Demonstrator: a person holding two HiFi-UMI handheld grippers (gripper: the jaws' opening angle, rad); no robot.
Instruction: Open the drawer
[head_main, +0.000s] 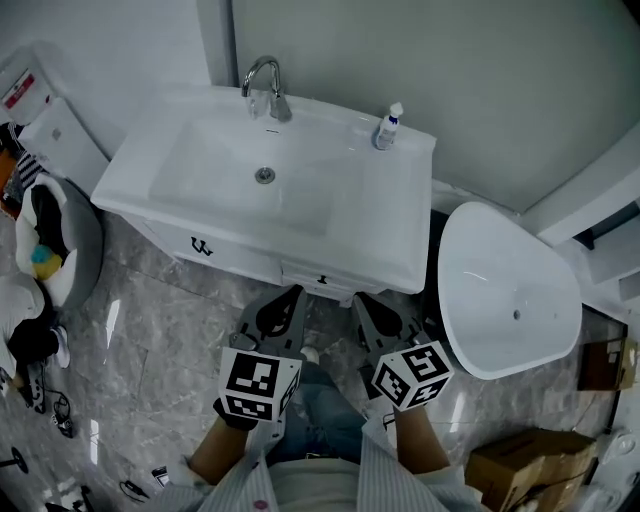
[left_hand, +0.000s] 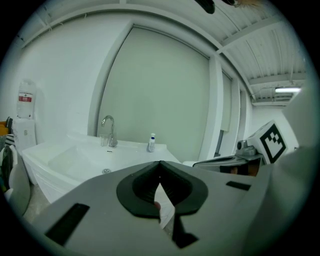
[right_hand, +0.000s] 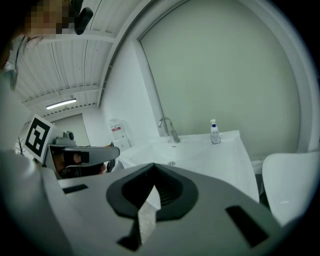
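We hold the left gripper (head_main: 289, 294) and the right gripper (head_main: 363, 302) at lower centre, each with its jaws pressed together on nothing. The closed drawer (head_main: 318, 277) sits just above their tips, under the white sink (head_main: 400, 250). The red-and-white label (head_main: 20, 92) at upper left is too small to read.

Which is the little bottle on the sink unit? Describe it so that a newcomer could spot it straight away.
Find the white vanity against the back wall, with its basin and chrome faucet. In the head view, follow the back edge to the right of the faucet to the corner where a small bottle stands upright. It is the only loose item on the top: clear-bodied, with a white cap and a blue band.
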